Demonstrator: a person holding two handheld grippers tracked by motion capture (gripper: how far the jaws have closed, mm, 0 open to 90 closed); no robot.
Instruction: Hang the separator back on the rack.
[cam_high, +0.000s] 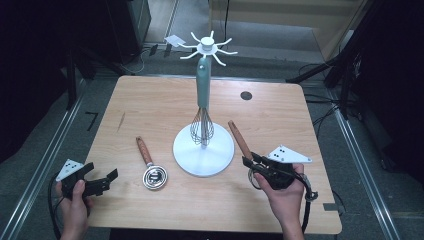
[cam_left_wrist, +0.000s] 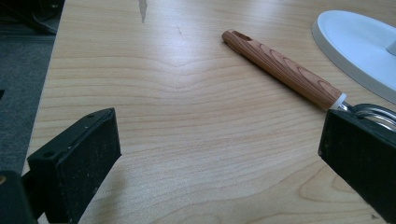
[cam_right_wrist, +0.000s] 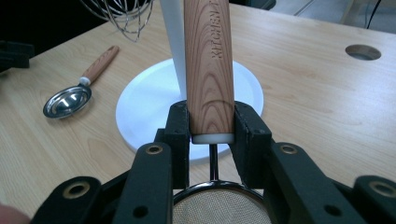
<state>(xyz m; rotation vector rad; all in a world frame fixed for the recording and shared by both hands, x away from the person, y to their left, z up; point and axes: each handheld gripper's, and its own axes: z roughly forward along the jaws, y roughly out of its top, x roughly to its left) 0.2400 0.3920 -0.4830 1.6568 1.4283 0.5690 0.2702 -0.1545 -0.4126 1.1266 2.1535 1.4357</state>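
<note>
Strainer near the table's right front edge, its wooden handle pinched between the right gripper's jaws. Left gripper at the left front corner, jaws spread, nothing between them; spoon nearby.

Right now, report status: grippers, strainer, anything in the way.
Right gripper shut on strainer handle. Left gripper open, empty, by the ladle. Rack with hung whisk stands just ahead.
</note>
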